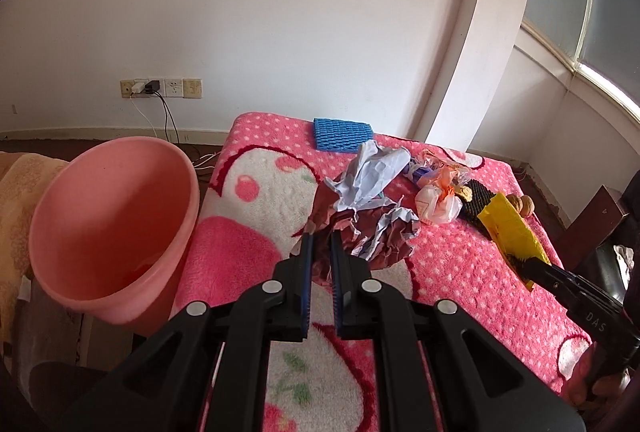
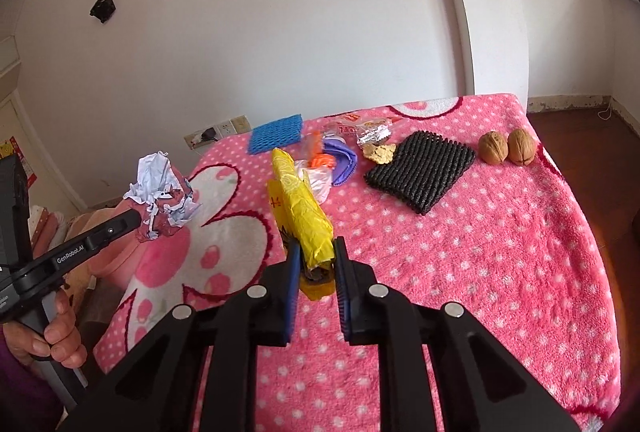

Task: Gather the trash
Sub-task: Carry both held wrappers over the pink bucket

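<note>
My left gripper [image 1: 322, 234] is shut on a crumpled maroon-and-white paper wad [image 1: 372, 216] and holds it above the pink blanket; the wad also shows in the right wrist view [image 2: 162, 188]. A pink bin [image 1: 112, 228] stands tilted just left of the table. My right gripper [image 2: 318, 246] is shut on a yellow wrapper [image 2: 300, 212], also seen from the left wrist [image 1: 514, 236]. More trash lies behind: an orange-white plastic bag [image 1: 438, 202], a purple wrapper [image 2: 340, 158] and a foil wrapper [image 2: 372, 134].
A pink dotted blanket [image 2: 480, 252] covers the table. On it are a blue foam net [image 2: 276, 138], a black foam net [image 2: 420, 170] and two walnuts [image 2: 506, 148]. Wall sockets with cables [image 1: 160, 88] are behind the bin.
</note>
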